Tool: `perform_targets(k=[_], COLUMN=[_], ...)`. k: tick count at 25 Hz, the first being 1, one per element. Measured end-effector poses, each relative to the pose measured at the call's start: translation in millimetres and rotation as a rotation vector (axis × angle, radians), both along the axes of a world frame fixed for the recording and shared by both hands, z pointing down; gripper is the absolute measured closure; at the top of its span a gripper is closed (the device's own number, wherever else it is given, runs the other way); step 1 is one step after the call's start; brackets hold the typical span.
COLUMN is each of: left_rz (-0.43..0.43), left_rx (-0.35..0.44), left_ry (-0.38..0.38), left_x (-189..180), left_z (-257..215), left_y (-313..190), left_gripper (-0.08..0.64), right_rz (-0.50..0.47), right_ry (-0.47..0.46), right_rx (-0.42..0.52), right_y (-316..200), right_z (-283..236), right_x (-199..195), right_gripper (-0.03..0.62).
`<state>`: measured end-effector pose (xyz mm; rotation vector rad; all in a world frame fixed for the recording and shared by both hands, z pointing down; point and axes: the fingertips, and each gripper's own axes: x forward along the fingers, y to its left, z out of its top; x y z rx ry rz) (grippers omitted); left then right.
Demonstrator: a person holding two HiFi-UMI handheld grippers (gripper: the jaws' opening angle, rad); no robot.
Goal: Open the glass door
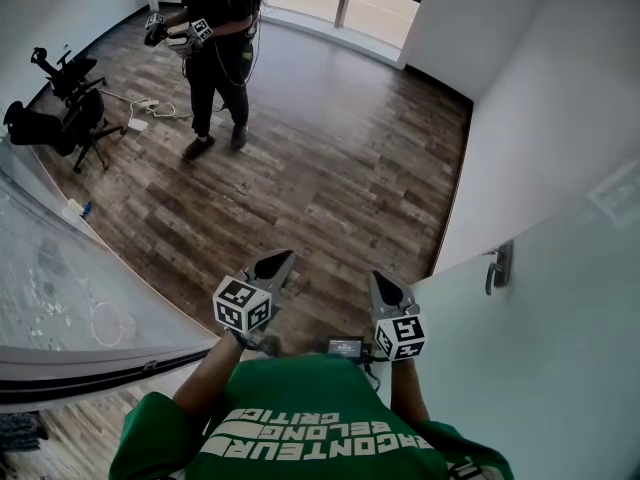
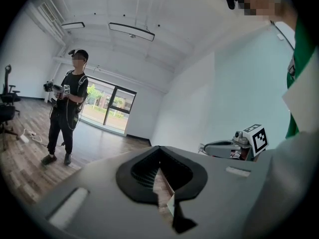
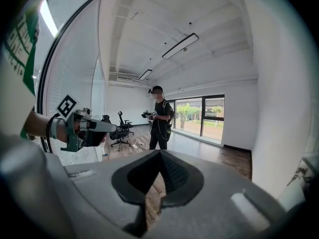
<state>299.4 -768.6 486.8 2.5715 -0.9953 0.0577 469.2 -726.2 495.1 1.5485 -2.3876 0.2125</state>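
The glass door point(image 1: 560, 358) is a pale frosted pane on the right of the head view, with a metal handle point(image 1: 497, 266) on its left edge. My right gripper point(image 1: 378, 280) is held in the air to the left of and slightly below that handle, well apart from it, jaws shut and holding nothing. My left gripper point(image 1: 283, 258) hovers beside it further left, also shut and holding nothing. In the left gripper view the shut jaws point(image 2: 159, 151) face the room, with the right gripper point(image 2: 234, 146) off to the side. In the right gripper view the shut jaws point(image 3: 160, 153) point at the far windows.
Another person point(image 1: 215, 48) with grippers stands on the wood floor point(image 1: 330, 168) at the far left. Office chairs point(image 1: 70, 108) and a floor cable point(image 1: 150, 108) lie by the left wall. A curved glass partition point(image 1: 60, 278) runs along my left. A white wall point(image 1: 540, 118) stands beyond the door.
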Motion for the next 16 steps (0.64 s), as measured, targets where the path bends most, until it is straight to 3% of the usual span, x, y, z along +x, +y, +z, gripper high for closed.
perform_targets(k=[16], left_rz=[0.013], left_rx=[-0.002], left_ry=[0.004], left_x=[5.5], left_z=[0.8], left_y=[-1.9], left_gripper=[0.543], right_rz=[0.023], right_ry=[0.018], right_rx=[-0.015], right_y=[1.6], right_z=[7.2], right_x=[8.4], right_gripper=[0.6])
